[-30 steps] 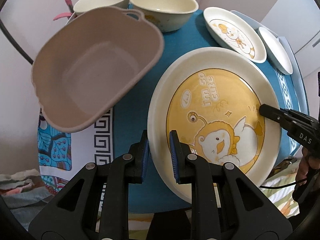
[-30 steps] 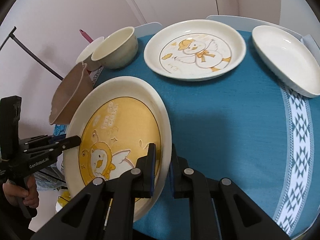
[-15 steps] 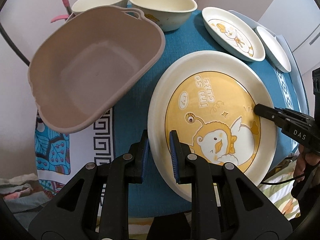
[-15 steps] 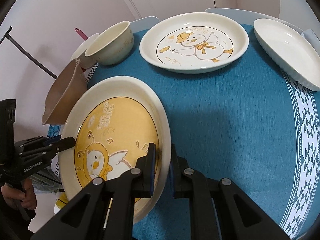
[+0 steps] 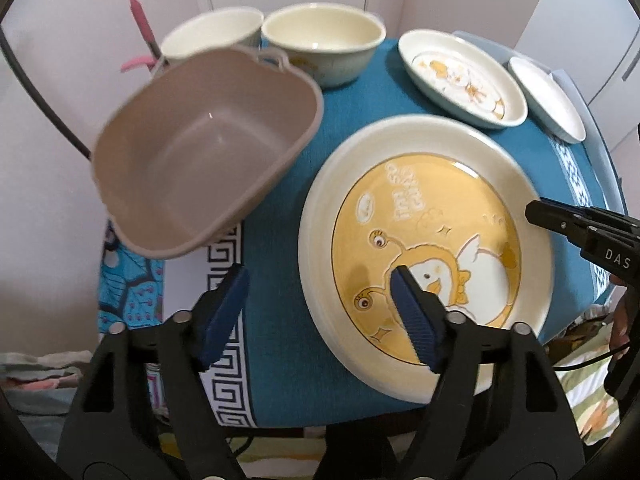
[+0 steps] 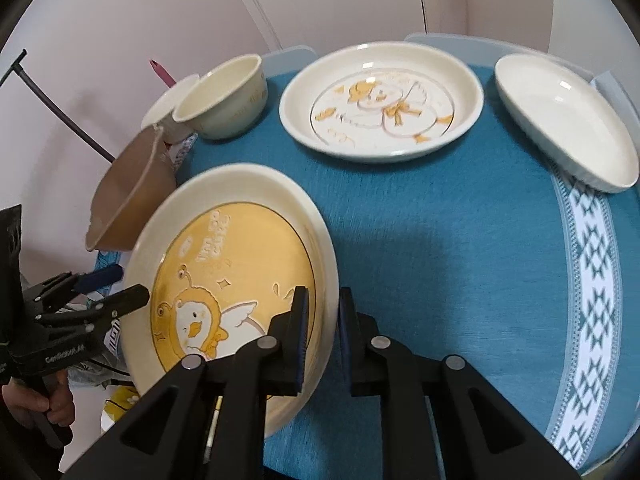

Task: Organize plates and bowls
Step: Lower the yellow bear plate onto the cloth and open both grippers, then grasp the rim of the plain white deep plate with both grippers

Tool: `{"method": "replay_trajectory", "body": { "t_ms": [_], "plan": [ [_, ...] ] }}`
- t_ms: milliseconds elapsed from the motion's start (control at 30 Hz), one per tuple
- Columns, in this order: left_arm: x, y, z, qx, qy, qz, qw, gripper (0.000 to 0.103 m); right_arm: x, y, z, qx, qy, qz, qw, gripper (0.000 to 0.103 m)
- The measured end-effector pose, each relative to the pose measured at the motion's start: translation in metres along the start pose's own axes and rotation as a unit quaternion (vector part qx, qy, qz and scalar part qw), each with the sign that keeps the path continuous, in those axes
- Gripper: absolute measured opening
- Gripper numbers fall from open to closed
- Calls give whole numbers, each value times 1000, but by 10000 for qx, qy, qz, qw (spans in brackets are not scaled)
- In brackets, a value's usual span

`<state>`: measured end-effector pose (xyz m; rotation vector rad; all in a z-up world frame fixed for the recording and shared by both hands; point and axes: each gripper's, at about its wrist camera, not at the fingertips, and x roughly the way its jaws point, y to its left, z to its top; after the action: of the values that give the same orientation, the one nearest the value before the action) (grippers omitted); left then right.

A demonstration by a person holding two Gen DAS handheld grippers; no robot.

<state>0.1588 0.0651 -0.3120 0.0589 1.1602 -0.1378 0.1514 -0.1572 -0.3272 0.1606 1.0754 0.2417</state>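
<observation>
Left wrist view shows my left gripper [image 5: 320, 292] opening, pads clear of the yellow plate [image 5: 428, 248], while my right gripper [image 6: 322, 320] pinches its lower-right rim, jaws loosening.

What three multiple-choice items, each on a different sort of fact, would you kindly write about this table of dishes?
1. The beige tub is: A empty; B holding a bowl; C upside down.
2. Cream bowls behind the tub: A one; B two; C four.
3. The plain white dish sits: A inside the tub; B on the floor; C right of the duck plate.
Answers: 1 A, its bare bottom shows; 2 B, two rims stand side by side; 3 C, it lies at the right edge of the blue cloth.
</observation>
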Motion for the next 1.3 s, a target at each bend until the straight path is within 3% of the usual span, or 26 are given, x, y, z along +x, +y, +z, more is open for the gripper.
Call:
{"method": "replay_trajectory", "body": {
  "t_ms": [67, 133, 167, 200, 233, 300, 367, 467, 533, 667, 733, 800, 900, 967, 1167, 1233, 1300],
  "plan": [
    [-11, -4, 2, 40, -50, 4, 10000, 73, -9, 2, 1, -64, -72, -52, 9999, 27],
    [-30, -12, 5, 120, -195, -15, 9997, 73, -20, 4, 2, -106, -139, -75, 9998, 53],
    [-37, -14, 6, 149, -263, -30, 9995, 75, -26, 5, 3, -119, -173, -62, 9998, 75],
    [-48, -18, 9, 194, -381, -57, 9991, 79, -35, 7, 3, -130, -244, -56, 9996, 90],
    [-60, -22, 13, 243, -528, -94, 9983, 82, -43, 7, 4, -140, -322, -73, 9994, 92],
    [-78, -29, 22, 336, -820, -164, 9959, 97, -61, 9, 5, -197, -538, -172, 9982, 92],
    [-97, -38, 33, 456, -1167, -256, 9918, 102, -77, 12, 7, -235, -742, -281, 9966, 93],
    [-116, -53, 53, 639, -1549, -512, 9845, 103, -103, 6, 13, -113, -1107, -355, 9931, 102],
    [-121, -63, 67, 728, -1655, -719, 9809, 103, -122, -3, 15, 68, -1329, -416, 9902, 102],
    [-126, -91, 100, 899, -1692, -1042, 9759, 103, -145, -26, 16, 328, -1248, -685, 9893, 102],
    [-123, -106, 116, 983, -1712, -1291, 9718, 103, -157, -39, 15, 393, -1289, -1037, 9854, 103],
    [-117, -125, 134, 1092, -1678, -1488, 9684, 103, -169, -57, 19, 586, -1407, -1375, 9787, 103],
    [-101, -155, 157, 1305, -1574, -1717, 9637, 103, -179, -84, 23, 891, -1505, -1507, 9730, 103],
    [-86, -175, 173, 1408, -1457, -1946, 9597, 103, -176, -108, 29, 1151, -1435, -1493, 9715, 103],
    [-12, -236, 228, 1649, -870, -1907, 9638, 101, -150, -181, 49, 1819, -1181, -1145, 9695, 102],
    [18, -251, 242, 1714, -630, -1798, 9666, 94, -138, -199, 55, 1919, -1150, -1075, 9687, 100],
    [44, -265, 253, 1797, -399, -1675, 9685, 82, -122, -215, 60, 2066, -1072, -911, 9683, 88]
  ]
}}
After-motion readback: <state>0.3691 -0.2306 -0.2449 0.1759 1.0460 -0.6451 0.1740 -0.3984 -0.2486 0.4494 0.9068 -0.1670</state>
